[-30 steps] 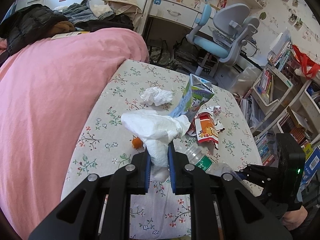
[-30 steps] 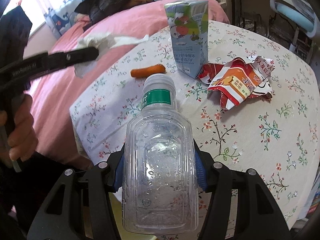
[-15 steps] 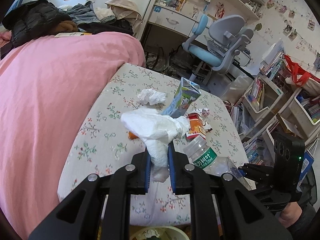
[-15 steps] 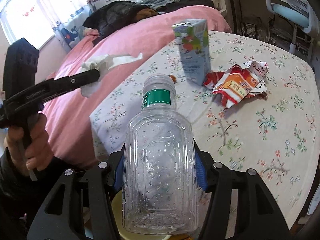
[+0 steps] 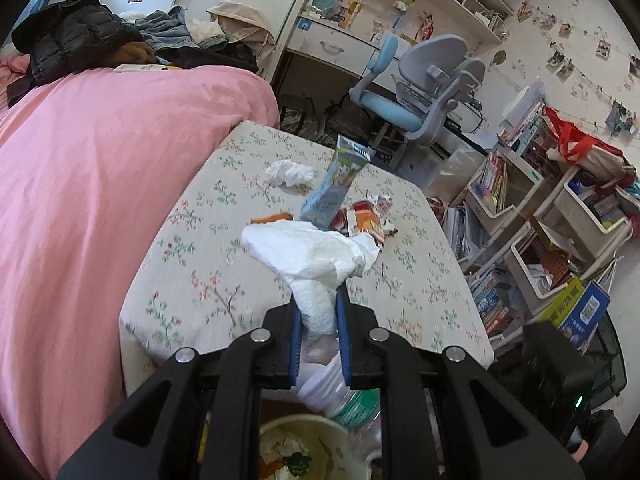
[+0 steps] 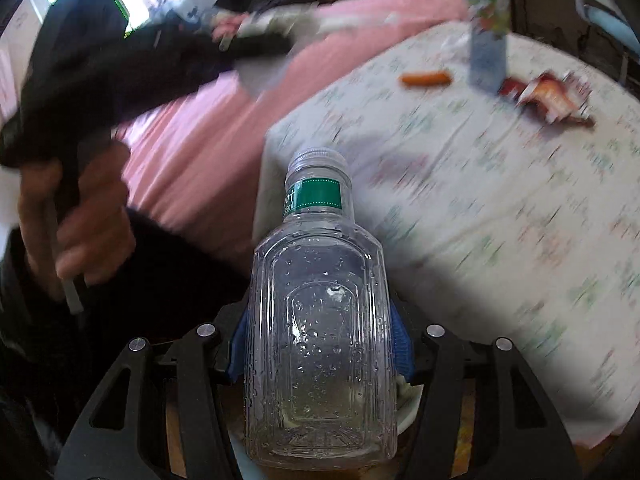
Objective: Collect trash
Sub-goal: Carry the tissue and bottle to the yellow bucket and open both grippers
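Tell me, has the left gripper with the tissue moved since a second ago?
Yes. The left gripper, shut on the tissue, has pulled back off the floral table toward its near edge, bringing a cream bin into view below.

A crumpled white paper towel point(image 5: 316, 256) is clamped between the blue pads of the black left claw point(image 5: 319, 320), which is seen closed tightly on it. Behind it, a bench covered by a floral cloth point(image 5: 224, 248) is seen, with a white tissue wad point(image 5: 289, 173), an upright blue-green drink carton point(image 5: 334, 188), an orange stick-shaped scrap point(image 5: 272, 218) and a red-orange snack wrapper point(image 5: 362, 220) on it. Below the claw, a cream round bin point(image 5: 304, 452) and a clear plastic bottle with a green label point(image 5: 344, 396) are partly shown. A pink quilted bed point(image 5: 88, 168) is seen beside the bench.
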### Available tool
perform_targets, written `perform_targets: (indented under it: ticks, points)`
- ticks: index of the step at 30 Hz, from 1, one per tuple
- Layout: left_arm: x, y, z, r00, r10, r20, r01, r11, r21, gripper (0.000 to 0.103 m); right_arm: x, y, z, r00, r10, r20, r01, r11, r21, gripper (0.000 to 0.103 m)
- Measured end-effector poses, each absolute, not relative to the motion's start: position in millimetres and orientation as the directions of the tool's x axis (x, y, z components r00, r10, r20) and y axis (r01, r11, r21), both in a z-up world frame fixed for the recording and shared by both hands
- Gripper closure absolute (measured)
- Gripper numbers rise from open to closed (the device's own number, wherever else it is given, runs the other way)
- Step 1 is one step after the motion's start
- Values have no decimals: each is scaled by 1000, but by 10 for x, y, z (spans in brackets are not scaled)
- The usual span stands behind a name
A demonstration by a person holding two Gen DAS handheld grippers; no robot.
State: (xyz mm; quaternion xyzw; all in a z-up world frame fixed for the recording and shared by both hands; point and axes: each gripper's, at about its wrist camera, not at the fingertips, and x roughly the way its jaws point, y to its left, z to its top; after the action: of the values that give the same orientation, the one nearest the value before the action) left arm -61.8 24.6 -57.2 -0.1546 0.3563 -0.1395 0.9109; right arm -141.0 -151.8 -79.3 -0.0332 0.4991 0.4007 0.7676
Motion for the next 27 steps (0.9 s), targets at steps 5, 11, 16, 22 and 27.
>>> perform_targets:
  ticks: [5,11,16,22,27]
  points:
    - [-766,198,-621,689,-368,-625,158,917,-365,87,-1648,-1369,-1037,137,508,-850,-641,700,314,48]
    - [-922,125,-695,664,-364,-654,177,925,-335,87,-1531,-1636,-946,224,531,-817,-526,772,357,41]
    - [-1025,-43,-779,637,-347,-688,217,937,-272,87,-1439,-1861,-815,318,546,-775,-437,810,391,38]
    - [-1131,-199,-876,604,-332,-724,263,941,-212,87,-1363,-2088,-679,395,546,-739,-373,830,415,38]
    - [-1210,-367,-973,561,-326,-761,319,933,-164,87,-1331,-2247,-633,445,541,-713,-320,840,437,38]
